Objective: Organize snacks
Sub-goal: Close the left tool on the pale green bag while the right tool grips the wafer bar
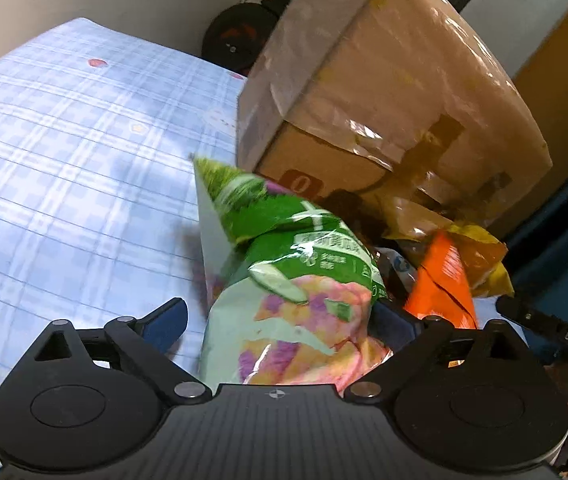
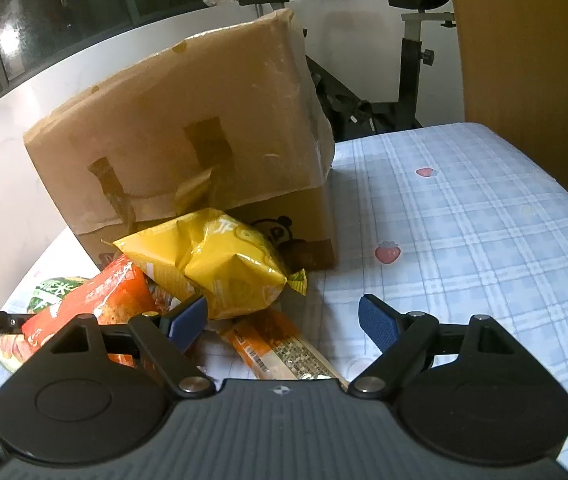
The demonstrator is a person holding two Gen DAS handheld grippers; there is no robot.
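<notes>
Against the cardboard box (image 1: 383,92), marked only with a legible "0", the green snack bag (image 1: 284,280) stands between the wide-open left gripper's (image 1: 280,320) jaws, while the right gripper (image 2: 282,320) gapes empty beside the yellow bag (image 2: 220,260).

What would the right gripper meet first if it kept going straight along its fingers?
Probably the flat orange packet lying between the open right gripper fingers, then the yellow bag and the cardboard box behind. Depth is hard to judge.

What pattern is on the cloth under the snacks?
The cloth: pale blue-and-white plaid dotted with small red strawberries; clearest in the right wrist view.
</notes>
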